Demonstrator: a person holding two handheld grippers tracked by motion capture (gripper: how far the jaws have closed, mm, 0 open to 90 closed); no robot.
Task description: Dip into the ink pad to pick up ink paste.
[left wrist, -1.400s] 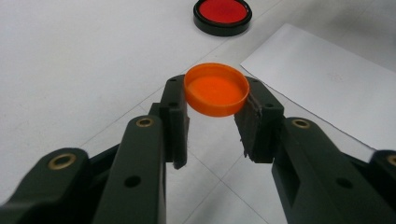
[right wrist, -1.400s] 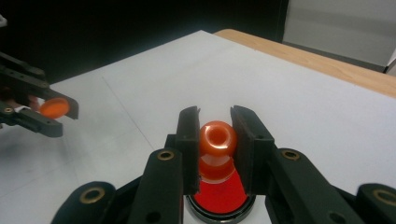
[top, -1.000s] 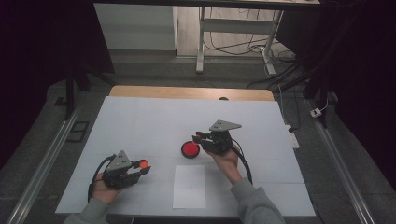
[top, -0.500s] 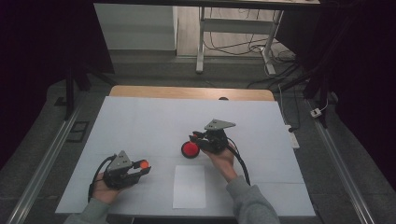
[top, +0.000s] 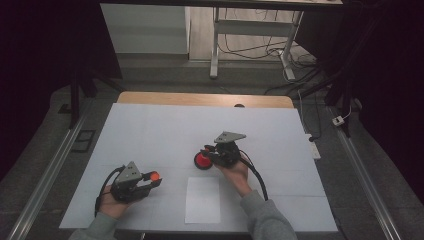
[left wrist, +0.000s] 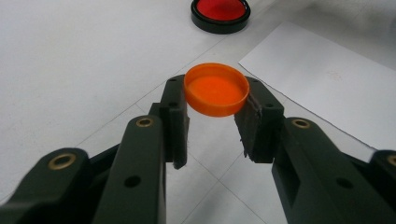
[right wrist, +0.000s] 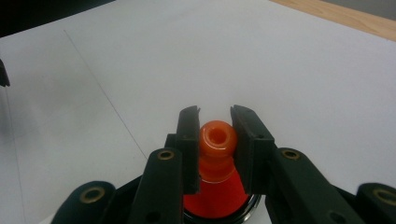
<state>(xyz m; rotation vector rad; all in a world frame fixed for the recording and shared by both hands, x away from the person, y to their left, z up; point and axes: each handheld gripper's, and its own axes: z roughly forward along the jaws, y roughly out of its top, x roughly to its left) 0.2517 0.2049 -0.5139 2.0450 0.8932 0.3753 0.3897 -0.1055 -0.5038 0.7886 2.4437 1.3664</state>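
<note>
My left gripper rests low on the white table near its front left, shut on an orange bottle cap. In the left gripper view the cap sits flat between the two pads, open side up. My right gripper is at mid-table, shut on an orange stamp-like piece with a round knob and flared body. That piece stands over a round red pad in a black rim. The same pad lies beyond the cap.
A white sheet of paper lies near the front edge, between the two hands, also seen as the sheet to the right of the cap. The white table cover stretches bare toward the wooden far edge.
My right gripper has shifted slightly left and nearer, closing over the red pad. The left gripper with the cap has stayed where it was.
</note>
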